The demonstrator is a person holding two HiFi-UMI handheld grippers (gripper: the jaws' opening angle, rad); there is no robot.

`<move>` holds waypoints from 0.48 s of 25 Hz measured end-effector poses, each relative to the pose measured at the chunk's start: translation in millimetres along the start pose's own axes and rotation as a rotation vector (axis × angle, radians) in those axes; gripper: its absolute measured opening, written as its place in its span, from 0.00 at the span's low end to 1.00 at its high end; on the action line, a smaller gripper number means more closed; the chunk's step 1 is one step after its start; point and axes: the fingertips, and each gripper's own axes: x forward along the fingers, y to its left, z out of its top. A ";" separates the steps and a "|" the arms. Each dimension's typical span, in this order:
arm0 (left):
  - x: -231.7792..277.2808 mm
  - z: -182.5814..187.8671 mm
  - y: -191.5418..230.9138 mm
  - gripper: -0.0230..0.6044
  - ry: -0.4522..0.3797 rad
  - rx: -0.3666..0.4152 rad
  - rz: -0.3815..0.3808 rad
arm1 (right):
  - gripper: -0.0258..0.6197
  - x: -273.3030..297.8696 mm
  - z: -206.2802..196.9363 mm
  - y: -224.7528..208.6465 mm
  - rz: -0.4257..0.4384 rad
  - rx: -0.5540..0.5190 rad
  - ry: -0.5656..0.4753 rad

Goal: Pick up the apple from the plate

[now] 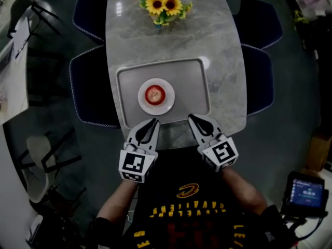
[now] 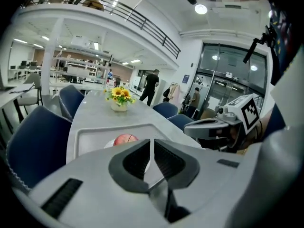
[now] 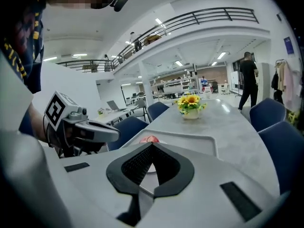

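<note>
We see a long grey marble-look table (image 1: 171,40) with rounded ends and dark blue chairs (image 1: 91,87) tucked in along both sides, on a dark floor. A vase of sunflowers (image 1: 163,1) stands at the far end. Nearer us a grey tray (image 1: 194,71) lies flat on the table, with a white plate (image 1: 167,105) on it left of centre. The red apple (image 1: 155,94) sits in the middle of the plate, upright, stem dimple up. The gripper views show a big bright hall: a mezzanine railing (image 2: 142,18) overhead, glass doors (image 2: 228,80) and a person (image 2: 152,84) standing well back past the table. The left gripper (image 1: 153,121) and right gripper (image 1: 192,118) are both at the near edge of the table, tips at about the tray's near rim, marker cubes toward our body. The apple lies beyond and between the two sets of tips, closer to the left one, touching neither. In the left gripper view the jaws are all but together, a thin slit only, nothing in it, and the apple (image 2: 124,139) shows just over the left jaw. In the right gripper view the jaw tips meet, holding nothing, and the apple (image 3: 149,139) peeks just above them.
</note>
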 end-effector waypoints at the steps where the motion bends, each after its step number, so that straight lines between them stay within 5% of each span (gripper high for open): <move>1: 3.3 -3.2 5.7 0.08 0.021 -0.032 0.003 | 0.05 3.9 0.9 -1.4 -0.002 0.036 0.013; 10: 20.7 -39.5 36.4 0.09 0.167 -0.249 0.049 | 0.05 35.7 -31.6 -9.7 0.119 0.213 0.130; 12: 24.2 -46.1 42.6 0.09 0.182 -0.324 0.060 | 0.12 42.8 -36.0 -11.9 0.139 0.229 0.158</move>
